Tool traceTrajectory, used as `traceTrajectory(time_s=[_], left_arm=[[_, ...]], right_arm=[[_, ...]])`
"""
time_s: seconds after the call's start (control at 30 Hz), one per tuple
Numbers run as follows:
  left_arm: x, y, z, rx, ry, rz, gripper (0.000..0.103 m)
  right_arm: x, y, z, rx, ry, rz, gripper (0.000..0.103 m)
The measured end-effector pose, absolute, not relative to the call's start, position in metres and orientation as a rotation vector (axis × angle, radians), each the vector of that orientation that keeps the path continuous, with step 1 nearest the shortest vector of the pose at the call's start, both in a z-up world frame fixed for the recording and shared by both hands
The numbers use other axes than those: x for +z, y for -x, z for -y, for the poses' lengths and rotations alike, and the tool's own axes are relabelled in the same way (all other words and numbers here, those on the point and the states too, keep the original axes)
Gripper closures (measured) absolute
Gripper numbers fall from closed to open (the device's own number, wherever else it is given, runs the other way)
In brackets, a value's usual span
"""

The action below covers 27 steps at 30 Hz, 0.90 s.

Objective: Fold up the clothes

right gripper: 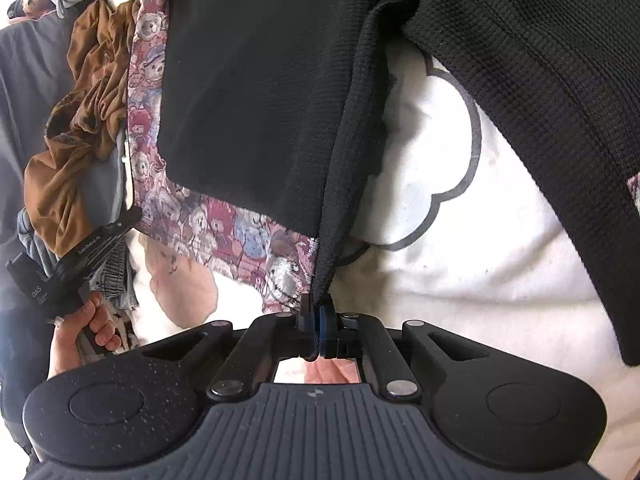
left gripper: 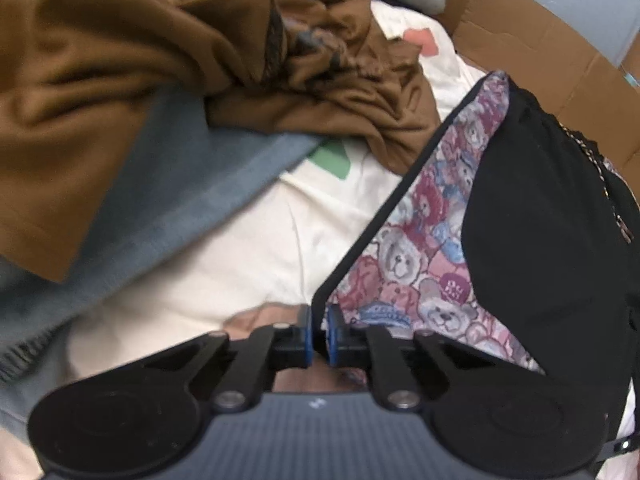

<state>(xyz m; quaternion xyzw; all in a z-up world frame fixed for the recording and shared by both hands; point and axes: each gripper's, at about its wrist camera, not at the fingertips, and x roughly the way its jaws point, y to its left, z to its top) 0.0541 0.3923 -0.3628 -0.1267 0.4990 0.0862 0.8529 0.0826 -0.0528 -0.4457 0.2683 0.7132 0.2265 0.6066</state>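
Black knit bunched into a narrow ridge runs straight into the right gripper (right gripper: pixel 318 320), whose jaws are clamped tight on that fold of the garment (right gripper: pixel 256 92). The left gripper (left gripper: pixel 319 334) is nearly closed too, pinching the dark-bound corner of the same piece where its teddy-bear print lining (left gripper: pixel 404 248) comes to a point. Seen from the right wrist, the person's hand (right gripper: pixel 80 330) wraps the left tool's handle down at the lower left. Between the two grips the garment lies spread on a white bedsheet (right gripper: pixel 500 264) with cartoon shapes printed on it — black outside, with the pink, blue and maroon bear lining showing along its edges like a border. One black sleeve (right gripper: pixel 540 92) stretches off diagonally to the right, not yet tucked in. Folding looks only just begun: the piece is laid out and held at two points, but no clean crease is visible. Beyond it a crumpled brown garment (left gripper: pixel 120 80) and a grey-blue cloth (left gripper: pixel 160 208) wait unfolded, with cardboard (left gripper: pixel 540 60) at the far edge.
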Motion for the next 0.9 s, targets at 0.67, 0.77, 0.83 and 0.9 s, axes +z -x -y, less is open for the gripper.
traceTrajectory(time_s=[0.67, 0.77, 0.83, 0.9], left_arm=[[-0.375, -0.055, -0.413, 0.237, 0.282, -1.126, 0.079], [-0.370, -0.055, -0.416, 0.259, 0.280, -1.131, 0.066], [-0.363, -0.055, -0.416, 0.264, 0.273, -1.131, 0.066], [-0.355, -0.056, -0.416, 0.271, 0.265, -1.133, 0.068]], right_arm=[[-0.452, -0.092, 0.048, 0.509, -0.514, -1.733, 0.101], [-0.435, -0.102, 0.046, 0.516, -0.417, -1.722, 0.093], [-0.422, -0.112, 0.050, 0.505, -0.380, -1.699, 0.085], [-0.410, -0.124, 0.060, 0.492, -0.379, -1.670, 0.083]])
